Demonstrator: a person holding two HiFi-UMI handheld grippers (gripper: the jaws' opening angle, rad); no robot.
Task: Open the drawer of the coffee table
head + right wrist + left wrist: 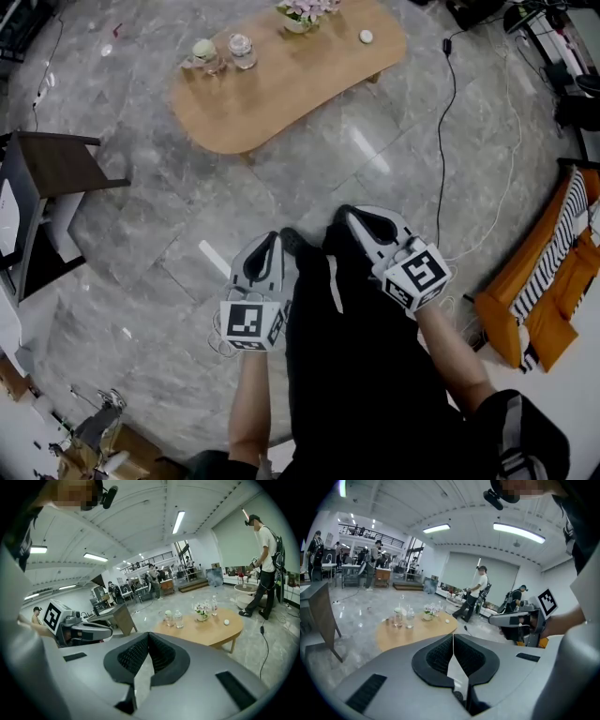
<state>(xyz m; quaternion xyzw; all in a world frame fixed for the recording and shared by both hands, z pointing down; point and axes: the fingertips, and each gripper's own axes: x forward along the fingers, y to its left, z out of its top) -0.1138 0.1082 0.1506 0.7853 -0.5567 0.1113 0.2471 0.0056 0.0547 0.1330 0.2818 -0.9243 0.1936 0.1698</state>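
The coffee table is a light wooden oval top on the grey stone floor, at the top of the head view. No drawer shows on it in any view. My left gripper and right gripper are held side by side in the air, well short of the table and pointing toward it. Both are shut with nothing between the jaws. In the left gripper view the table lies beyond the shut tips. In the right gripper view the table lies beyond the shut tips.
On the table stand a lidded cup, a clear bottle, a flower pot and a small white ball. A dark side table is at the left, an orange sofa at the right. A black cable runs across the floor.
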